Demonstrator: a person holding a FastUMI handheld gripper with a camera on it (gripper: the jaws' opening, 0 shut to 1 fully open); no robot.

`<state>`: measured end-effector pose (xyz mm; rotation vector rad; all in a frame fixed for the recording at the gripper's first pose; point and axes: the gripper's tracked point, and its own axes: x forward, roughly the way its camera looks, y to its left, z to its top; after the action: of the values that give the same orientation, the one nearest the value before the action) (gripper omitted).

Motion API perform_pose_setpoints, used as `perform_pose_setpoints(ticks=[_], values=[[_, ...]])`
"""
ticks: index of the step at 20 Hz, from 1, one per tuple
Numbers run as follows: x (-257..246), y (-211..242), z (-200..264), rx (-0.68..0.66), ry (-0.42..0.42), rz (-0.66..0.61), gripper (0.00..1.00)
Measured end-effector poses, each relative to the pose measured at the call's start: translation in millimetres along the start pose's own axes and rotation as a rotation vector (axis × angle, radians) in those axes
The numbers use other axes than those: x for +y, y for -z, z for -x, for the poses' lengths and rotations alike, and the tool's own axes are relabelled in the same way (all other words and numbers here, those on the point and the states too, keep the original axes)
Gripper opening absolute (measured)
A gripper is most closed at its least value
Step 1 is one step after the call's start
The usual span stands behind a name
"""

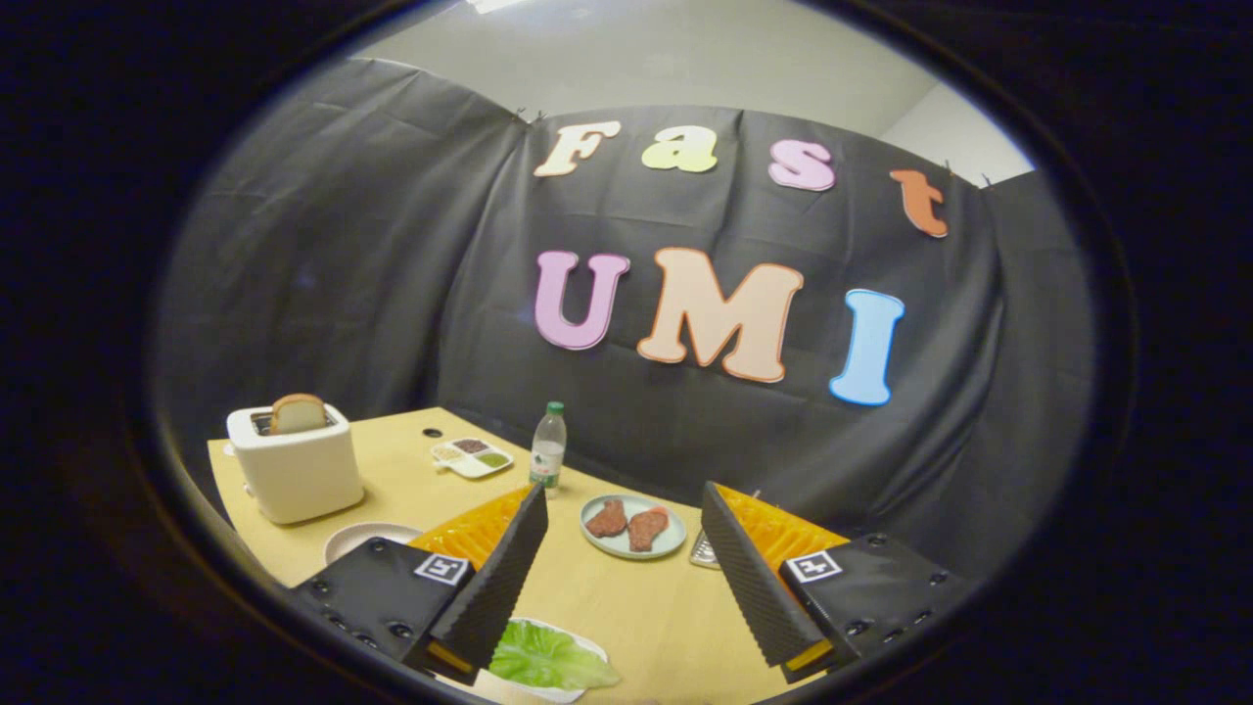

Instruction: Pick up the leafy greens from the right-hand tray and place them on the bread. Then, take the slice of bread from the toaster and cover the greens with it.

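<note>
My gripper (622, 509) is open, held above the wooden table (626, 607) with nothing between its fingers. A green lettuce leaf (548, 658) lies on a white tray (578, 693) low down, just beside the left finger (499, 578) and partly under it. A white toaster (294, 463) stands at the table's far left corner with a slice of bread (298, 413) sticking up out of its slot. A pale plate (364, 537) shows beyond the left finger, mostly hidden by it; what lies on it I cannot tell.
A light blue plate (631, 546) with two pieces of brown meat (626, 524) sits ahead between the fingers. A clear bottle with a green cap (548, 447) and a small divided sauce dish (472, 456) stand further back. A metal grater-like thing (705, 551) lies by the right finger.
</note>
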<state>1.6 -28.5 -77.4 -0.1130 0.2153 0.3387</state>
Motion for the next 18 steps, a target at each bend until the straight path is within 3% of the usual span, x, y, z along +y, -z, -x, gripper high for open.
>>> perform_pose_setpoints(ticks=[4, 18], values=[[4.2, 19.4, -3.9, 0.022, -0.083, 0.027, 1.00], [50.3, 138.2, -16.8, 0.291, -0.424, 0.075, 1.00]])
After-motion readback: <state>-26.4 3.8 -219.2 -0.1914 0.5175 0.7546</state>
